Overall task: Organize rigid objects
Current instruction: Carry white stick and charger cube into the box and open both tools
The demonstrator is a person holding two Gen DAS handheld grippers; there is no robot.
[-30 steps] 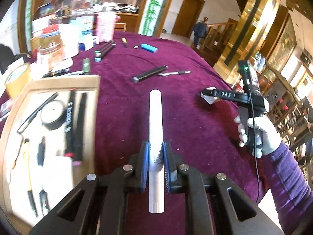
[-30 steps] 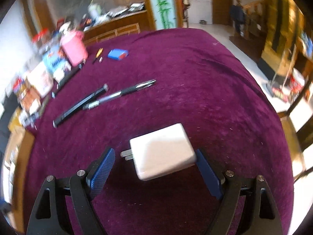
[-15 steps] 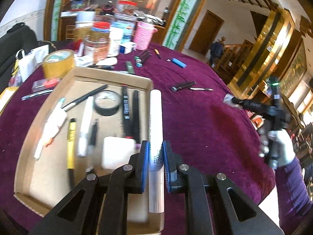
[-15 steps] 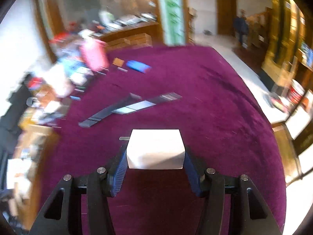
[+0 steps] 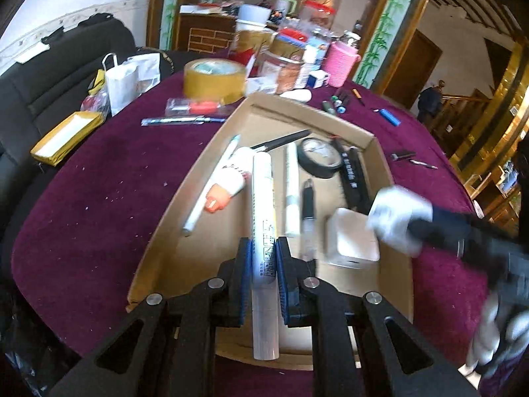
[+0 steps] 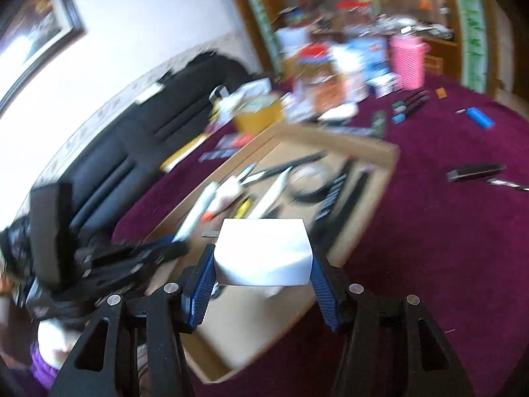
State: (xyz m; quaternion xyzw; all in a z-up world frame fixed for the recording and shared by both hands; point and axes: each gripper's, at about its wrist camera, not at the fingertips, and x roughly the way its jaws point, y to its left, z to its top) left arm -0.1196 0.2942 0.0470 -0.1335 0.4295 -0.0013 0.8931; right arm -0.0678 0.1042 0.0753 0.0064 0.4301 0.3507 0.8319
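over the cardboard tray (image 5: 386,165), the left gripper (image 5: 263,261) clamps a white tube (image 5: 263,198) and the right gripper (image 6: 263,264) grips a white charger (image 6: 263,251).

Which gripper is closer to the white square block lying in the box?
Right. The right gripper, shut on a white charger, hangs just beside the white block. The left gripper, holding a white tube, sits farther off.

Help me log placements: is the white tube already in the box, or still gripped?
Still gripped: the left gripper pinches the white tube above the cardboard box.
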